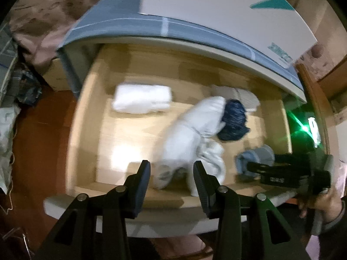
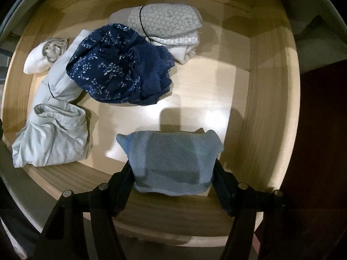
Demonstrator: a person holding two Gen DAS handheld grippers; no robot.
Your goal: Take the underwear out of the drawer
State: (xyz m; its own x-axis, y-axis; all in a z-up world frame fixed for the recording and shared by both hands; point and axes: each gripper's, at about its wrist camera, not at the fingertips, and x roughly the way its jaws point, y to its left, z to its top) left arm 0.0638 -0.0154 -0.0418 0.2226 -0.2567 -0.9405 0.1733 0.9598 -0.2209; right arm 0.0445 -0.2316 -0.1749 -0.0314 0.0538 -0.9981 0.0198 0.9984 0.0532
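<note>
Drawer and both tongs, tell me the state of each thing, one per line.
Drawer: pulled open.
Light blue underwear: gripped between the right tongs.
Navy floral underwear: crumpled, in drawer.
Pale grey garment: rumpled, in drawer.
Right tongs: shut on underwear.
Left tongs: open, empty.

Lighting and image quality: warm overhead light, dim surroundings.
Your left view is motion-blurred; the drawer floor point(image 2: 195, 91) shows white glare and gripper shadows; fisheye bending and dark vignette ring both views.
</note>
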